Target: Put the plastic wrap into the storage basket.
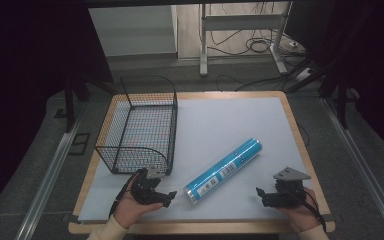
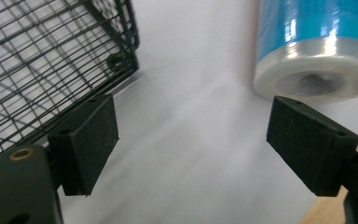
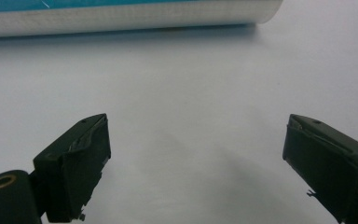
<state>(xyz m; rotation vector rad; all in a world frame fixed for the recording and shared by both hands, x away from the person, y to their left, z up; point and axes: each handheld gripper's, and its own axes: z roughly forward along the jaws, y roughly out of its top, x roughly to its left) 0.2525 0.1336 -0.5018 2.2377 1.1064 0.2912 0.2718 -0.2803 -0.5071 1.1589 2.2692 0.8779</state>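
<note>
Lying between two spread, empty grippers point(image 1: 161, 196) point(image 1: 263, 195): blue roll point(image 1: 225, 170), label unreadable.

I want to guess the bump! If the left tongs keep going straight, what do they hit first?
Probably nothing right away. The open left tongs point at bare white mat, between the basket and the end of the blue roll. Both look close to that line, but depth is hard to judge.
</note>
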